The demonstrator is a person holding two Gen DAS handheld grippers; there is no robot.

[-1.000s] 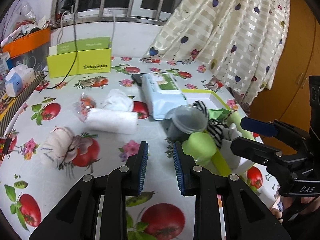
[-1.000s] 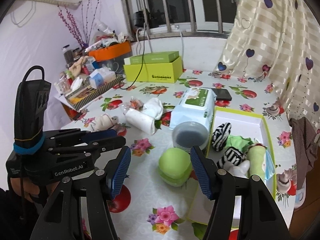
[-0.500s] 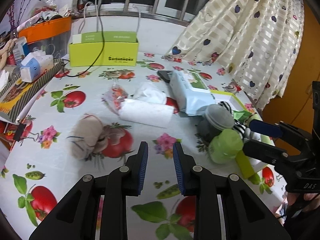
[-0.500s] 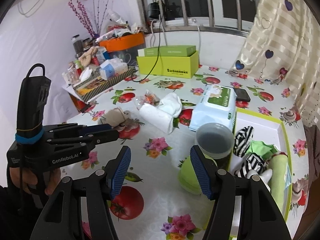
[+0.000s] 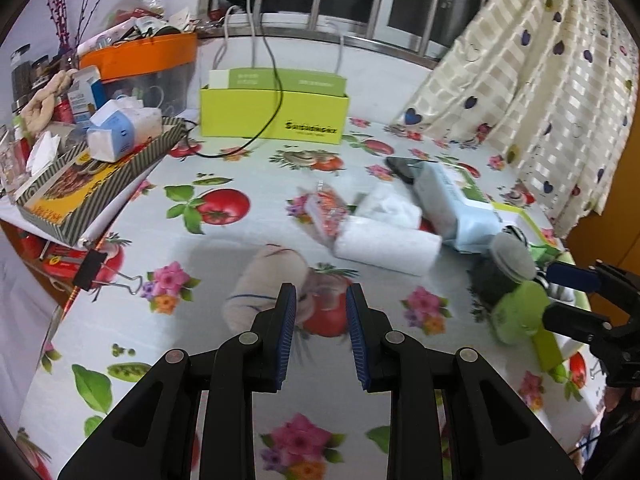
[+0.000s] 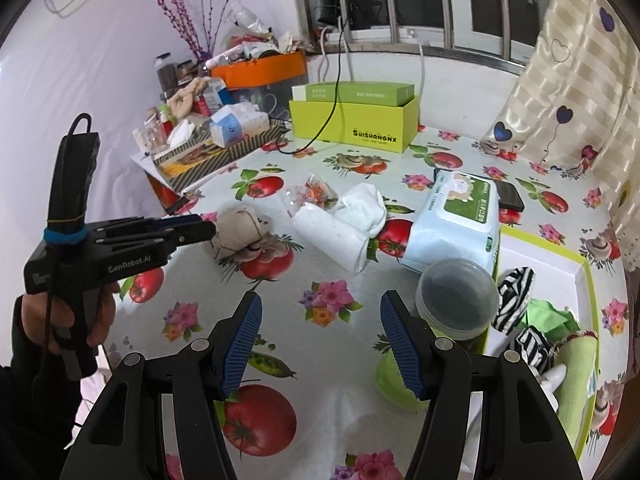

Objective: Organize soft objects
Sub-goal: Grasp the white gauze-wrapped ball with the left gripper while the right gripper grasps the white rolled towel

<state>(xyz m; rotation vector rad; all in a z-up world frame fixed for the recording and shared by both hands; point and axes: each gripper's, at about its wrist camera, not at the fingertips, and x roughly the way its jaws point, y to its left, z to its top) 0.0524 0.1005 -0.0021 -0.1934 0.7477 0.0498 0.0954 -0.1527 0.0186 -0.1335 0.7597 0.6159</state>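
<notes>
The left claw (image 5: 321, 316), narrowly parted and empty, hovers over the beige rolled sock (image 5: 264, 286) on the worktop (image 5: 240, 240); the right claw (image 6: 321, 334) gapes wide, empty, beside the tray (image 6: 540, 256) of socks.

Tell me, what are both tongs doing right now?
Left tongs open, nosing at beige rolled cloth. Right tongs open, empty, above table. White rolled towel beside it, path clear.

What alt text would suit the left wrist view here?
The left gripper, jaws apart and empty, points at a beige rolled sock on a tomato-print tablecloth. Beyond lie a white rolled towel and a pale blue wet-wipes pack; the right gripper enters at right.
</notes>
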